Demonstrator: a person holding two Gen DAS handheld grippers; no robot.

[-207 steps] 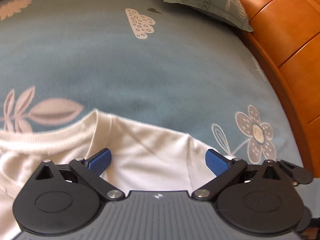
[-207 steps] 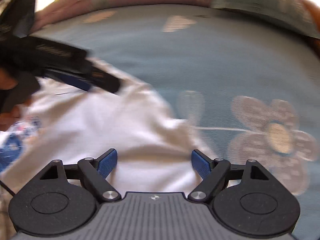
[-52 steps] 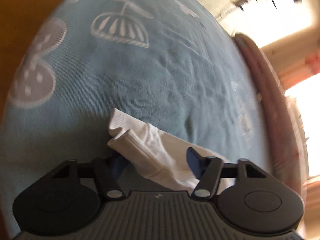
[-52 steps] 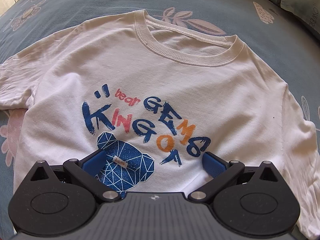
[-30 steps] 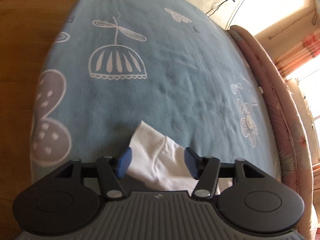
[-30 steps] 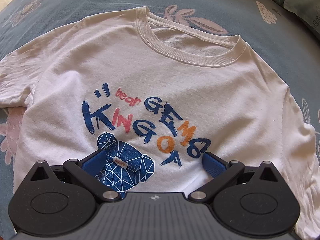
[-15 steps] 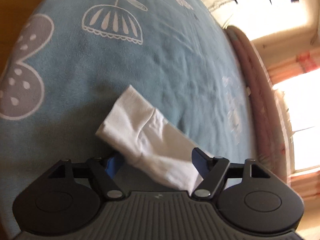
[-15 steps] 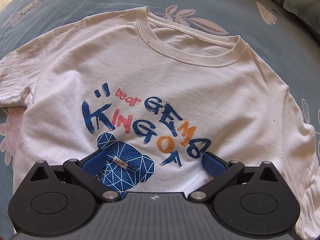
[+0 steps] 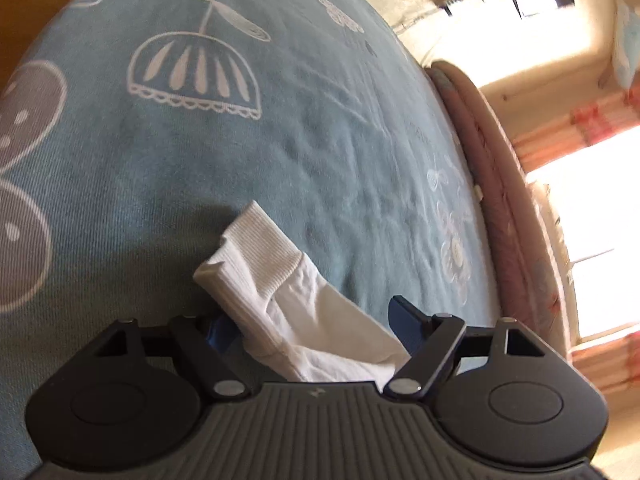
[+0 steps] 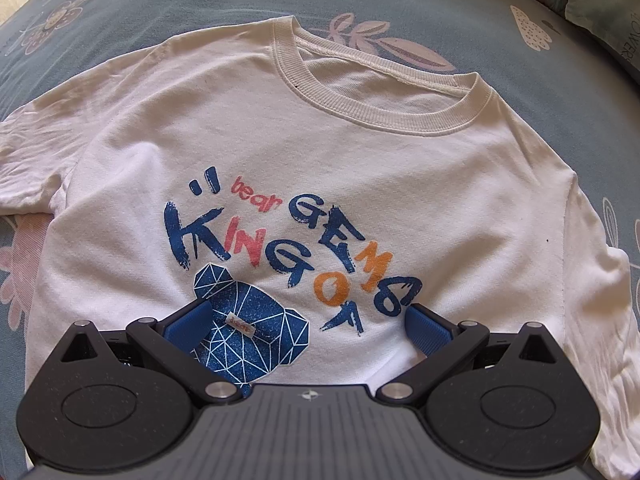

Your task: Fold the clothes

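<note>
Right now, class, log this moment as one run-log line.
left hand-held gripper: white sleeve between fingers, grip unclear | right hand-held gripper: open over T-shirt | T-shirt: flat, print up, unfolded

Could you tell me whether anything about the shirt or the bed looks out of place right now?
One white sleeve lies bunched between the left gripper's fingers. Otherwise the T-shirt lies flat, print up, on the blue bedspread.

Blue patterned bedsheet (image 9: 320, 152), bright curtained window (image 9: 592, 216), pale wall (image 9: 500, 28).
</note>
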